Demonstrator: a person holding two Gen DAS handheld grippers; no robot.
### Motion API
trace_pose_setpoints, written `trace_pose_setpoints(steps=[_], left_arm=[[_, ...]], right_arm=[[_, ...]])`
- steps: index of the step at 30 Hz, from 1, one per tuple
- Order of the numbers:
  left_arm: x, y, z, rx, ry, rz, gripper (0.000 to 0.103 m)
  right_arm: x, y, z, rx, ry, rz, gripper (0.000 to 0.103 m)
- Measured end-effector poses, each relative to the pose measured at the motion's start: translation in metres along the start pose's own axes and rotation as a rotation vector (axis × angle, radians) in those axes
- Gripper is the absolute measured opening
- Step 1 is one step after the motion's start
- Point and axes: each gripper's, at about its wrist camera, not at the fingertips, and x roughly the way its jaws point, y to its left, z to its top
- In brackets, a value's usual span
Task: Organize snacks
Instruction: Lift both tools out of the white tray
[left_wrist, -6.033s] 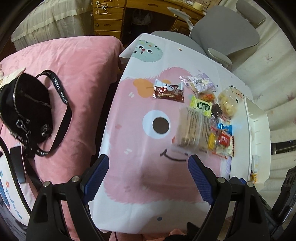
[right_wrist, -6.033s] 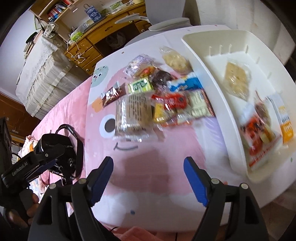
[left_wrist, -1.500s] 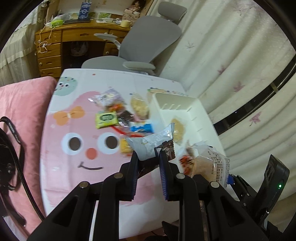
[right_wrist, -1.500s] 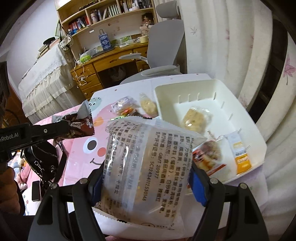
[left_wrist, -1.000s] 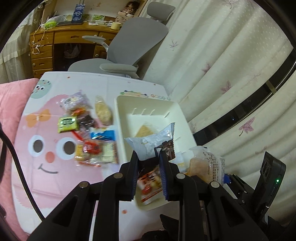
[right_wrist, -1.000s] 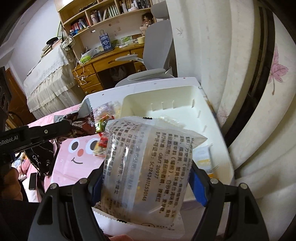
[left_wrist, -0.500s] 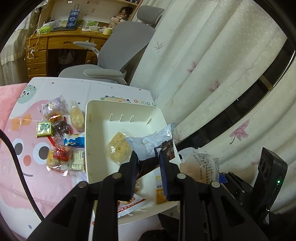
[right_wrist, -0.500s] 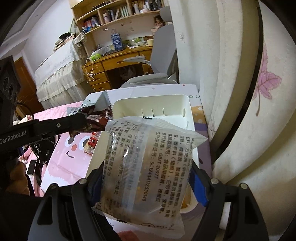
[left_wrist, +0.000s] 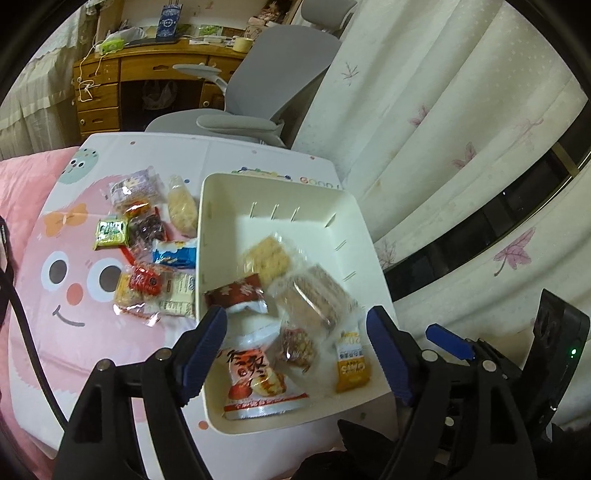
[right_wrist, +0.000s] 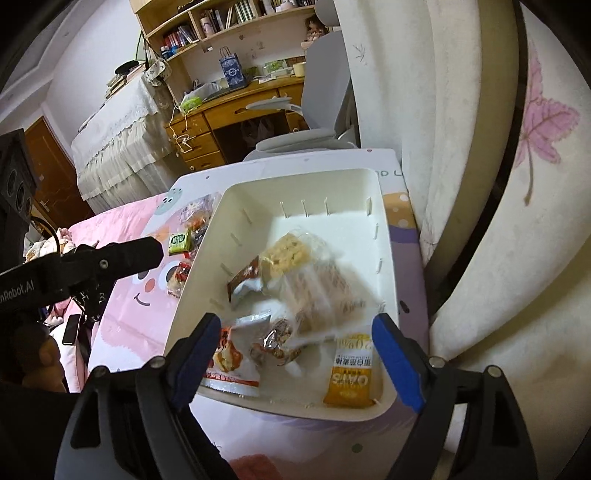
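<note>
- 2 tools over the white bin (left_wrist: 207, 236) – left tool (left_wrist: 295, 328) and right tool (right_wrist: 295, 334), jaws opening, nothing between them.
- 6 snack packs in the bin, including the brown wrapper (left_wrist: 236, 291) and the blurry clear pack (left_wrist: 314, 295).
- Roughly 8 loose snacks (left_wrist: 147, 251) on the table (left_wrist: 258, 155) – only the left view shows them all.

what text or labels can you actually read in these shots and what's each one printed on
"OATS" on the orange bar wrapper in the white bin.
"nRobot.AI", cut off at the frame edge, on the left gripper body.
"GOOD", partly hidden, on the table cover behind the bin.
Large Chinese characters on the red-and-white packet: blurred, unreadable.
Green packet: print too small.
</note>
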Motion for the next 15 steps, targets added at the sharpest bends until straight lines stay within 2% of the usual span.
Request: trace_pose_setpoints(steps=[7, 15], left_arm=[[-0.009, 0.019, -0.008, -0.015, 0.015, 0.025, 0.079], [-0.026, 0.064, -0.019, -0.053, 0.041, 0.06, 0.08]], right_arm=[[0.005, 0.013, -0.003, 0.005, 0.023, 0.018, 0.085], [0.017, 0.041, -0.009, 0.036, 0.065, 0.037, 0.085]])
